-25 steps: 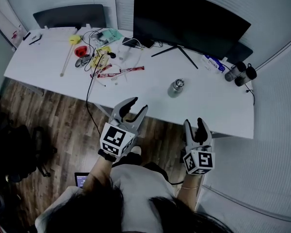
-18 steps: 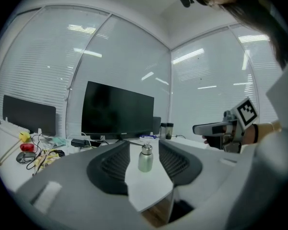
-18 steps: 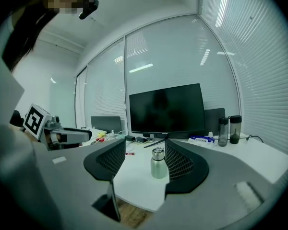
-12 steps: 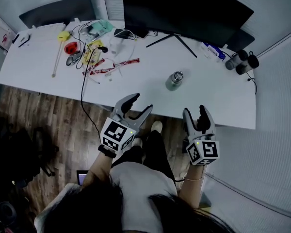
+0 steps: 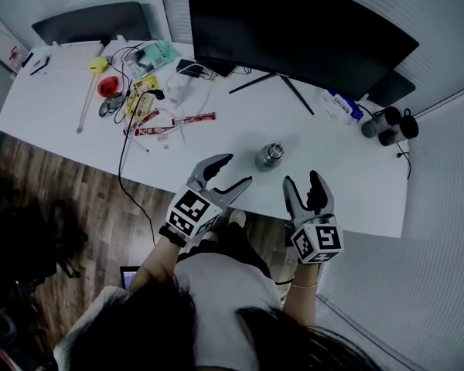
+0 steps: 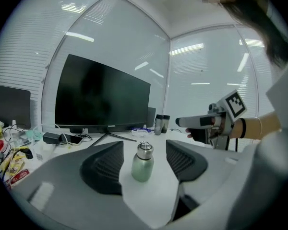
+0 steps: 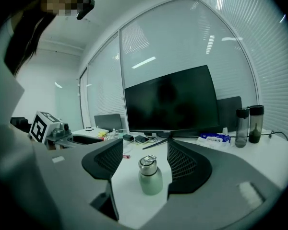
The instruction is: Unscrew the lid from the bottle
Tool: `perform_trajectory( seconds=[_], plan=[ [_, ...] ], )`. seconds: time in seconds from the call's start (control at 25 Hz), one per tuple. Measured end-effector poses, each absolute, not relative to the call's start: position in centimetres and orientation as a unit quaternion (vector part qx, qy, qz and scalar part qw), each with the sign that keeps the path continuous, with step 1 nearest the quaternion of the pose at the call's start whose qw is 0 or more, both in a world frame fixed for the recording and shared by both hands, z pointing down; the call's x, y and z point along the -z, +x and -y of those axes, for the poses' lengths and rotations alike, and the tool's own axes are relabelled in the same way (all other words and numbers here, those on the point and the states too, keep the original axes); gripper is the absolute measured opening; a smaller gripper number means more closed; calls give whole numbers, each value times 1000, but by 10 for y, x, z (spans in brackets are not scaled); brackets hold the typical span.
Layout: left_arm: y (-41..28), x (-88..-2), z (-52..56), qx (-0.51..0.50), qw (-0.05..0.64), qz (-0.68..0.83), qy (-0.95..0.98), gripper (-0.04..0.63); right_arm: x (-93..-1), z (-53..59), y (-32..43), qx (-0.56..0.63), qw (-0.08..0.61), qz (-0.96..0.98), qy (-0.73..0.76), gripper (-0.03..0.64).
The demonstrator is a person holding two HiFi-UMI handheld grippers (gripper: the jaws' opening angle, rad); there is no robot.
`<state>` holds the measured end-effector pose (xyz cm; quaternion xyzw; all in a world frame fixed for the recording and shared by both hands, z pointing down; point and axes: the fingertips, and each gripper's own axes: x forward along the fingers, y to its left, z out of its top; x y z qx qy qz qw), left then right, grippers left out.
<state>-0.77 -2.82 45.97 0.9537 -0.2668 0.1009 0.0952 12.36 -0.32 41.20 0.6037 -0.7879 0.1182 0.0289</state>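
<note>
Nearest, the left gripper [image 5: 233, 170] and right gripper [image 5: 301, 181] have just been opening; their jaws stand apart with nothing gripped. Just beyond, the bottle [image 5: 270, 157] stands upright near the table [image 5: 356, 192] edge, lid [image 5: 274, 150] still on, so all unscrewing remains. No label is readable.

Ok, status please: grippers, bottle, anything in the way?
Left gripper, right gripper open, jaws just been opening, nothing between them. Bottle upright, lid on, ahead of both. Path clear.
</note>
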Motion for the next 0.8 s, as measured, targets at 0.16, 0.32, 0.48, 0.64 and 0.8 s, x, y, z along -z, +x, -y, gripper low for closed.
perform_trajectory(
  seconds=[0.16, 0.32, 0.48, 0.64, 0.8],
  plan=[
    [21, -472, 47, -110, 95, 242, 959, 308, -417, 33, 137, -132, 27, 800, 584, 271],
    [44, -485, 58, -123, 94, 220, 963, 313, -422, 55, 143, -141, 26, 818, 556, 283],
    [59, -496, 63, -128, 95, 200, 967, 336, -430, 69, 144, -147, 30, 836, 527, 293],
    [64, -506, 69, -123, 101, 180, 971, 346, -438, 76, 137, -153, 34, 851, 502, 293],
    [69, -520, 67, -146, 95, 144, 974, 362, -443, 78, 130, -163, 30, 859, 484, 293]
  ],
)
